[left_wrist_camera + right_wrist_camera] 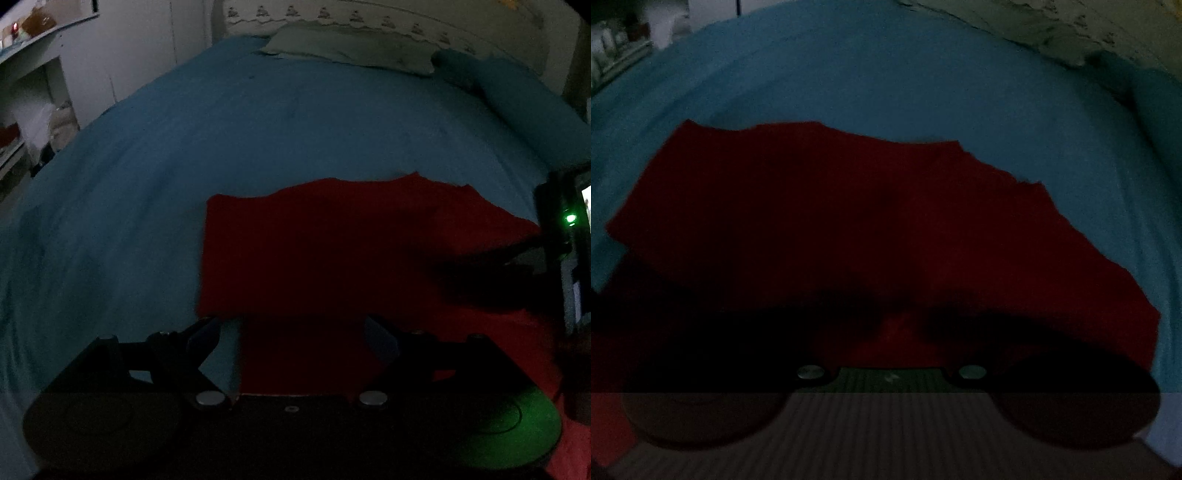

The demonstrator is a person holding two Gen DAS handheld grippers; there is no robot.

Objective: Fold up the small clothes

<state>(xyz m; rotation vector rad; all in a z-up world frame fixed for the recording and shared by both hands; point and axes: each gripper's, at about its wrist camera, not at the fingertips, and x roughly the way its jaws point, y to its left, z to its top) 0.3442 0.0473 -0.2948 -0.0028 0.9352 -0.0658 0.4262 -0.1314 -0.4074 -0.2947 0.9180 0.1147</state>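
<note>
**Red garment on bed, both grippers at its near edge**

Lighting is poor in both views. A red garment [351, 251] lies spread on a blue bedsheet [184, 147], its far edge uneven. A pale green pillow [351, 48] and a blue pillow [524, 99] sit at the head of the bed, well apart from the garment.

Left gripper [299, 332]: fingers spread wide, low over the garment's near left corner; the left finger is over the sheet just beside the cloth edge, the right finger over the cloth. Nothing is pinched between them.

Right gripper [890, 332]: fingers lost in shadow against the garment [849, 221]; whether spread or pressed together cannot be told. The garment's near edge appears bunched just ahead of it.
</note>
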